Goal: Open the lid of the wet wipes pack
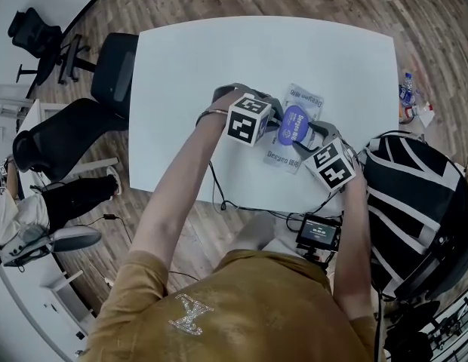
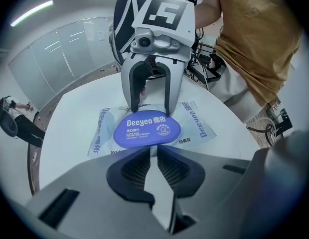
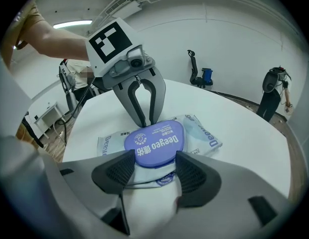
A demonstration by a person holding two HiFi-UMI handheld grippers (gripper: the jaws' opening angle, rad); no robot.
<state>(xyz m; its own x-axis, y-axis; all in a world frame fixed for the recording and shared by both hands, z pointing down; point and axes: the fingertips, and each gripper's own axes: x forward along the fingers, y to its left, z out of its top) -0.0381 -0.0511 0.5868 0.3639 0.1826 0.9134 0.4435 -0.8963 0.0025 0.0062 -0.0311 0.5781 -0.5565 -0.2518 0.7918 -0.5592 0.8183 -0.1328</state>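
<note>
pale-blue soft plastic wet wipes pack [image 2: 200,125] looks light and floppy; left gripper [image 2: 153,152] nearly closed at the rim of the stiff purple oval lid [image 2: 147,132], the likely hold; right gripper [image 3: 154,159] spread wide astride the pack, gripping nothing.

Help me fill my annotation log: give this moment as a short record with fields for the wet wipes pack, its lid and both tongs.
surface: white table
pack: Deeyeo wet wipes pack, lying flat
lid: purple lid, looks flat and closed
left tongs: jaws closed to a slit at one edge of the lid; a pinch cannot be confirmed
right tongs: jaws apart, straddling the opposite end of the lid
task status: lid not yet opened
</note>
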